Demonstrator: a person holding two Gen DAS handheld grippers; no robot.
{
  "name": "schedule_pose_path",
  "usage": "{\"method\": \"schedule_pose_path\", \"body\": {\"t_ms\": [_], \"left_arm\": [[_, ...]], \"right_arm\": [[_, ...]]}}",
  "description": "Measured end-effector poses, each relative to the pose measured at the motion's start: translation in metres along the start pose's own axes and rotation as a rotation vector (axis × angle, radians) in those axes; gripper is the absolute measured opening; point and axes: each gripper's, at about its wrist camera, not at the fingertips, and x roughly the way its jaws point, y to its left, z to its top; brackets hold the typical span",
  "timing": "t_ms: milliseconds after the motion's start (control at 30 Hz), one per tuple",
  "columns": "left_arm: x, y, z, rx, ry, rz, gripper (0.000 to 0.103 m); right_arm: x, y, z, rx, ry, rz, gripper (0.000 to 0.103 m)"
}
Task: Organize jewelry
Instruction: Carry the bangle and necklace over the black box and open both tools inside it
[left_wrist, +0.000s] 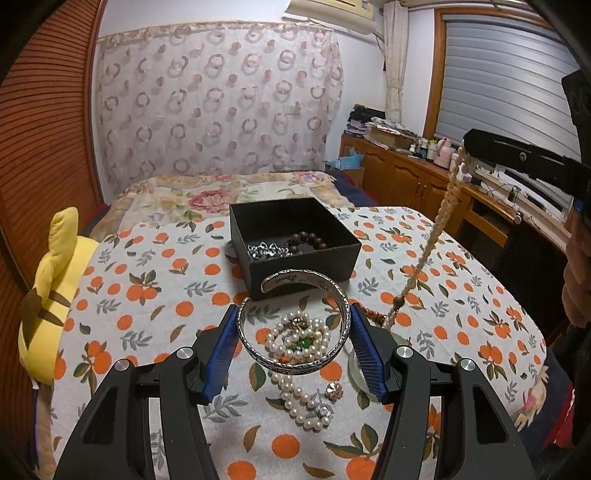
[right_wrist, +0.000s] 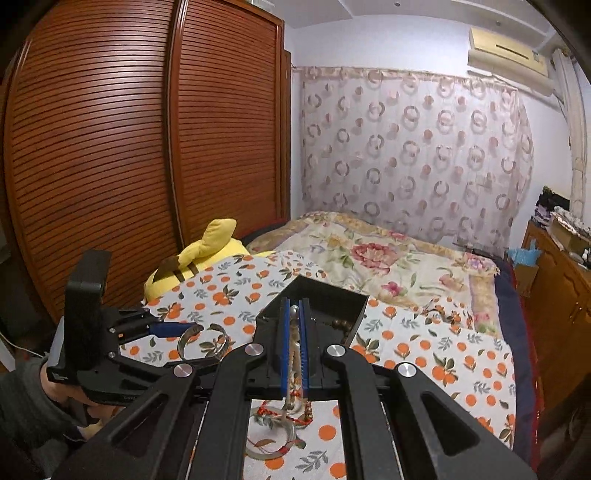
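My left gripper (left_wrist: 293, 325) is shut on a silver cuff bracelet (left_wrist: 295, 363), held a little above the orange-print cloth, just short of the black box (left_wrist: 295, 242). The box holds a brown bead bracelet (left_wrist: 308, 240) and silver pieces (left_wrist: 266, 250). Under the cuff lies a heap of white pearls (left_wrist: 301, 341). My right gripper (right_wrist: 294, 321) is shut on a cream bead necklace (left_wrist: 436, 229), which hangs down to the cloth at the right. The right wrist view shows the left gripper with the cuff (right_wrist: 201, 341) at the left and the box (right_wrist: 325, 299) ahead.
A small gold flower piece (left_wrist: 334, 389) and a pale jade bangle (right_wrist: 271, 441) with red cord lie on the cloth. A yellow plush toy (left_wrist: 51, 306) sits at the left edge. A floral bedspread lies beyond the box; wooden cabinets stand at the right.
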Motion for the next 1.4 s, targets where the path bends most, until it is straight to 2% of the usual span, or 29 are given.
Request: {"method": "schedule_pose_path", "body": {"t_ms": [300, 667, 867, 1067, 1400], "left_arm": [[-0.001, -0.003, 0.02, 0.007, -0.038, 0.002, 0.056], [0.012, 0.003, 0.049, 0.01, -0.065, 0.03, 0.056], [0.03, 0.011, 0.057, 0.0, -0.049, 0.036, 0.056], [0.048, 0.016, 0.057, -0.005, -0.027, 0.039, 0.056], [0.062, 0.017, 0.062, -0.005, -0.009, 0.033, 0.056]], "right_arm": [[-0.006, -0.006, 0.027, -0.006, -0.044, -0.009, 0.006], [0.025, -0.025, 0.071, -0.011, -0.044, -0.047, 0.006], [0.053, -0.044, 0.091, 0.02, -0.041, -0.053, 0.006], [0.083, -0.055, 0.089, 0.038, 0.002, -0.056, 0.006], [0.084, -0.054, 0.106, 0.027, -0.028, -0.065, 0.006]]}}
